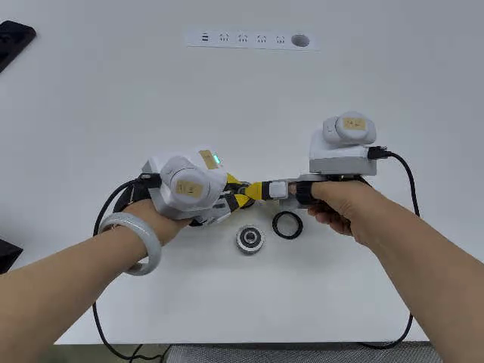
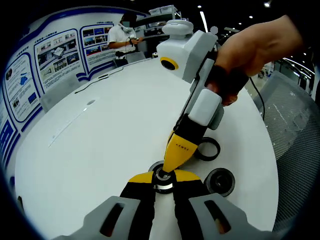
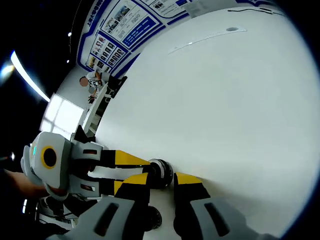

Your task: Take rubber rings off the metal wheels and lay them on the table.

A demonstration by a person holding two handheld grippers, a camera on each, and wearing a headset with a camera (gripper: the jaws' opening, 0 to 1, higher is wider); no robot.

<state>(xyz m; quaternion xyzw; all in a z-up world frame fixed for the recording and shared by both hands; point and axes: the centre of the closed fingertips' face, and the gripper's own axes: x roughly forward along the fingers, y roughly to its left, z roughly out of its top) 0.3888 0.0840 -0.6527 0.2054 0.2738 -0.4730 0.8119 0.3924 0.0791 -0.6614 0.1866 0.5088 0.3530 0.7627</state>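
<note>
It looked like a lab or demo hall. Blue-trimmed information boards [image 2: 55, 60] lined the curved wall and strip lights [image 2: 204, 20] ran overhead. A broad white table [image 1: 113, 91] carried a built-in power strip [image 1: 249, 38], with a mesh chair [image 2: 295, 130] beside it.

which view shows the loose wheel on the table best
Head view: the loose wheel lies unobstructed beside the rubber ring. The left gripper view shows it small and oblique; the right gripper view, perhaps a dim sliver.
</note>
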